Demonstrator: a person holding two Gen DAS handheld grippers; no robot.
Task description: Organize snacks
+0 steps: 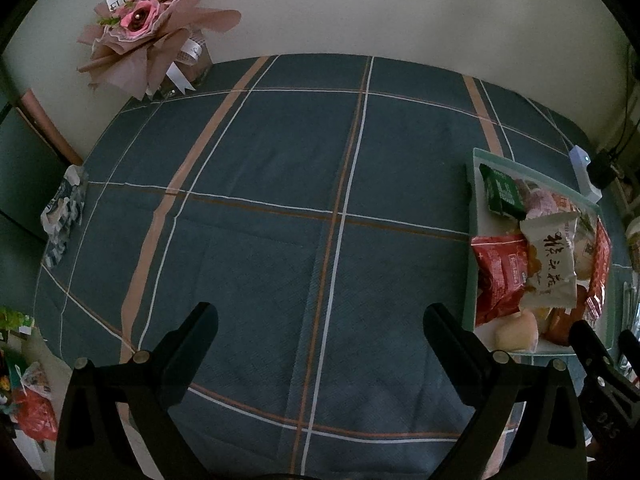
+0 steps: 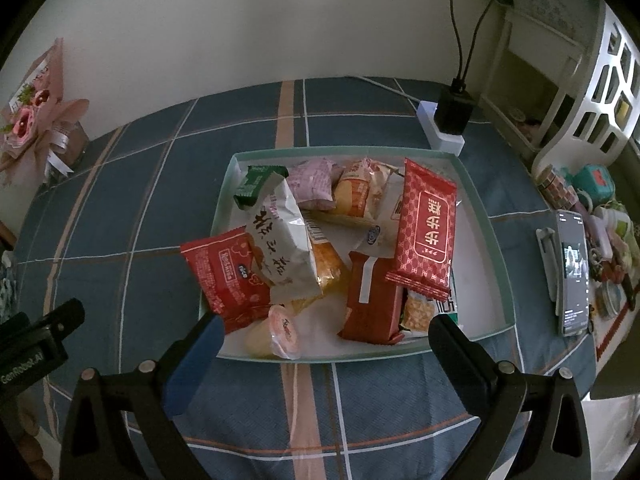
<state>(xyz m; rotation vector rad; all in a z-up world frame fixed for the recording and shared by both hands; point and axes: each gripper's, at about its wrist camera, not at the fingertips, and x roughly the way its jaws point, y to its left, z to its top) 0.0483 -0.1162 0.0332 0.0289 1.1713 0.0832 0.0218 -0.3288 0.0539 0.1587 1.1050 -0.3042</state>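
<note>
surface: plaid tablecloth (image 1: 280, 184), white wall behind | tray (image 2: 486, 216): piled snack packets (image 2: 426, 236) | left gripper (image 1: 320, 332) wide, empty | right gripper (image 2: 326, 336) wide, empty

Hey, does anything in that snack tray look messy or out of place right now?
Yes. The snacks lie in a loose heap in the tray, overlapping at odd angles. The red packet hangs over the tray's left edge onto the tablecloth, and the white packet lies tilted across others. Nothing looks spilled or torn.
</note>
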